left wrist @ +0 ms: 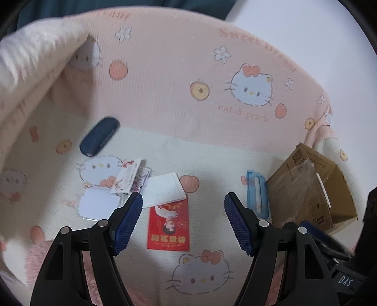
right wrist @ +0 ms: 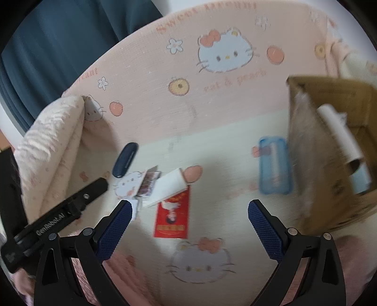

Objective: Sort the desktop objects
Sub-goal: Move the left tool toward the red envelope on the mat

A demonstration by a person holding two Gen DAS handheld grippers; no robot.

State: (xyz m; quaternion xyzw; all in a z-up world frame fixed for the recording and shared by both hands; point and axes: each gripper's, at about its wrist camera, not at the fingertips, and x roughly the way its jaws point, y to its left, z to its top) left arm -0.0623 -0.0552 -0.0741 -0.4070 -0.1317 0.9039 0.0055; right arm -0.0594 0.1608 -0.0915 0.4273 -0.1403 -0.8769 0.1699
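I look down over a bed [left wrist: 165,82] spread with a pink and cream blanket printed with cartoon cats, peaches and small flowers; its far half is pink, its near half cream. At ten o'clock a fold of the blanket [left wrist: 30,63] is heaped up, and behind it hangs a dark teal curtain [right wrist: 59,47], with a white wall [left wrist: 294,21] at one o'clock.

Starting from the left, a dark blue case [left wrist: 99,136] lies tilted on the cream part at about ten o'clock from my left tool [left wrist: 183,202]. Just beside it, toward the centre, sits a loose cluster of cards and papers: a white card [left wrist: 99,204], a floral card [left wrist: 128,176] over some small photos, and a white lined notepad [left wrist: 165,190]. The notepad overlaps the top of a red envelope [left wrist: 168,226] with a printed figure, which lies flat between the fingers of my left tool. That tool stands wide and holds nothing.

Further right, at two o'clock, a light blue phone case [left wrist: 256,193] lies flat, just beside an open cardboard box [left wrist: 311,188]. In the right wrist view a white paper roll [right wrist: 339,131] leans inside the box. My right tool [right wrist: 189,211] also stands wide and empty, above the red envelope.
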